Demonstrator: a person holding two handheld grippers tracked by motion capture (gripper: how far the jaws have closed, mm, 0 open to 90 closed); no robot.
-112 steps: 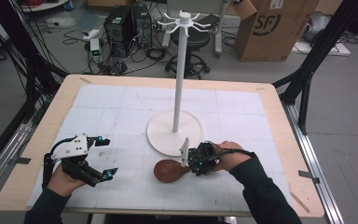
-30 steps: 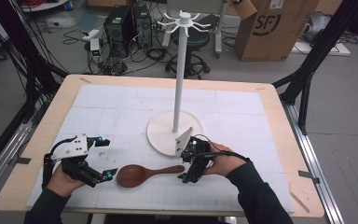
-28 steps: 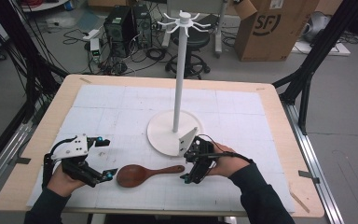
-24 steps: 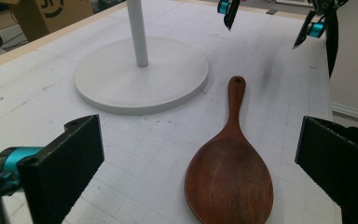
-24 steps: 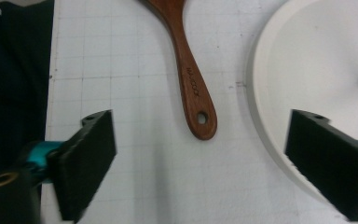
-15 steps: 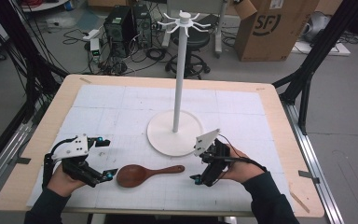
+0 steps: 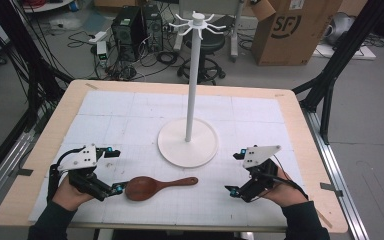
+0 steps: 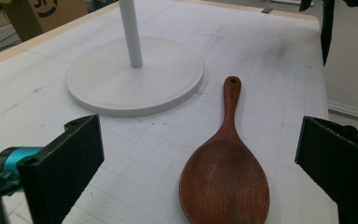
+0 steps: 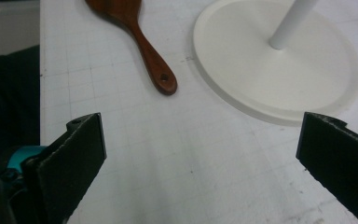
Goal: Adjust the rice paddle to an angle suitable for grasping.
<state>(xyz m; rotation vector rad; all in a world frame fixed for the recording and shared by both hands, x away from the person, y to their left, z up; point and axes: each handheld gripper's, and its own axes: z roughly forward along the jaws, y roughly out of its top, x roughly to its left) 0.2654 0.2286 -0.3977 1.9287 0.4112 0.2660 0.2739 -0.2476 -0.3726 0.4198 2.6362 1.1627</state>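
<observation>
nearest the person, the left gripper (image 7: 114, 170) rests low on the white gridded mat (image 7: 260, 120), jaws spread wide with nothing between them, and the wooden spoon (image 7: 155, 186) lies flat just off its tips. seen from above, the bowl of the spoon sits right beside the lower jaw, at about 3 o'clock from the left hand, and the handle runs on away toward 3 o'clock too, tipped slightly up the table, its holed end stopping just short of the stand's round base (image 7: 188, 142) without touching. in the left gripper view the spoon (image 8: 224, 177) lies lengthwise between the open jaws, bowl close in and handle pointing off at 12 o'clock, a little right of centre. the right gripper (image 7: 236, 172) is also wide open and empty, sitting well apart from the handle's tip, which lies at roughly 9 o'clock from it; in the right gripper view the handle end (image 9: 163, 81) is up at about 11 o'clock. so the left one looks the nearer by a good way, and i'd judge it would have to close across the bowl or the neck, square to that long axis. farther out, the white pole (image 7: 193, 80) rises from the base to its ring of hooks (image 7: 198, 22), all bare.
</observation>
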